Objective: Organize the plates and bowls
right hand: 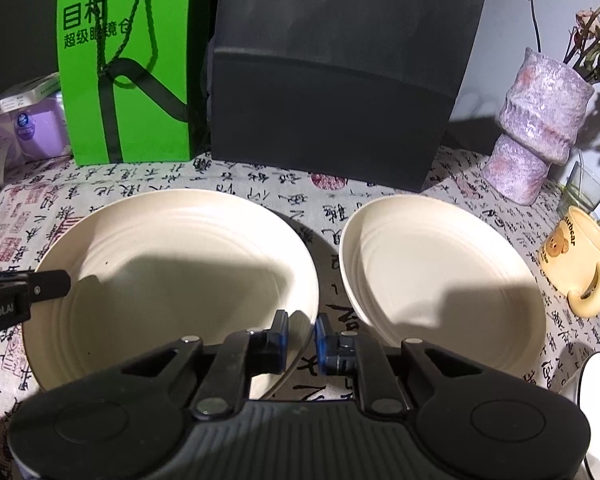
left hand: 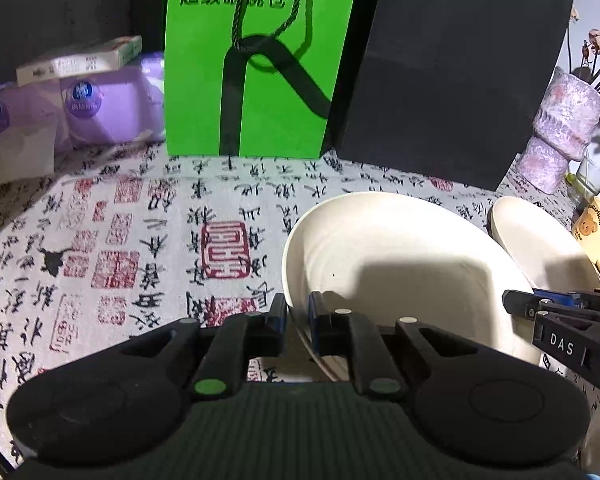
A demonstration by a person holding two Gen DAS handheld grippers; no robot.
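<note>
Both grippers sat nearest the lens, each nearly closed on the big cream plate (right hand: 172,272): left gripper (left hand: 297,320) pinched its near-left rim, right gripper (right hand: 302,338) straddled its near-right rim, pads apparently pressing it. Plate lay dead ahead between them on the calligraphy cloth (left hand: 140,248). Smaller plate (right hand: 440,280) lay just beside it, on the right hand's side, so likely the right's next reach.

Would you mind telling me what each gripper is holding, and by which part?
Both hold the large cream plate by its near rim: left gripper at its left edge, right gripper at its right edge.
</note>
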